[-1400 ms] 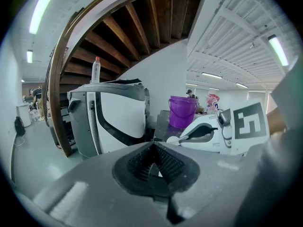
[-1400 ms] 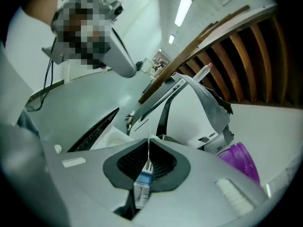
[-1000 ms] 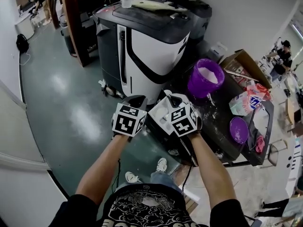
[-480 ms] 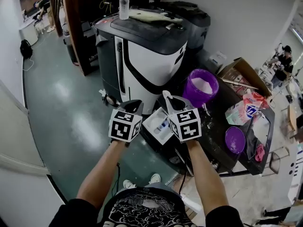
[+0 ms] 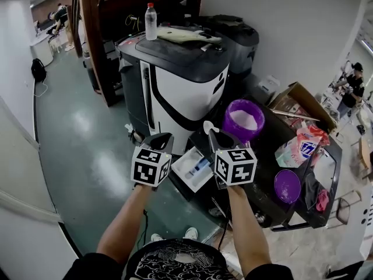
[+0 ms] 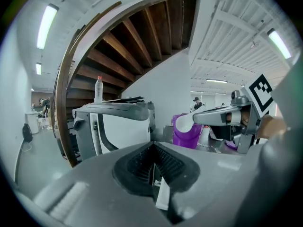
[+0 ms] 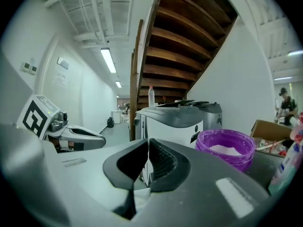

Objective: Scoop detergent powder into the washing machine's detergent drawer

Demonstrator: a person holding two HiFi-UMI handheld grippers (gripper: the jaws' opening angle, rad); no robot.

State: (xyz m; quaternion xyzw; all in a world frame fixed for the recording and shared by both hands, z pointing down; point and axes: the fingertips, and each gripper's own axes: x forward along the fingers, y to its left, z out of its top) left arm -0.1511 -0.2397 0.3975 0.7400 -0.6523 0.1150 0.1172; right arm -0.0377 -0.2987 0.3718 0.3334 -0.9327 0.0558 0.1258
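Jaws of right gripper (image 5: 213, 133) clamped on scoop (image 5: 207, 125), left gripper (image 5: 165, 137) pressed together, empty; now drawn apart, uncovering open drawer (image 5: 185, 177); powder tub (image 5: 260, 124) next.

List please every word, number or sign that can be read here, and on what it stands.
No text can be read in these pictures.
Bag: coloured print, too blurred to read.
Bottle: any label is too small to read.
Wall plates: too small to read.
Left cube and right cube: square black-and-white markers only, no letters.
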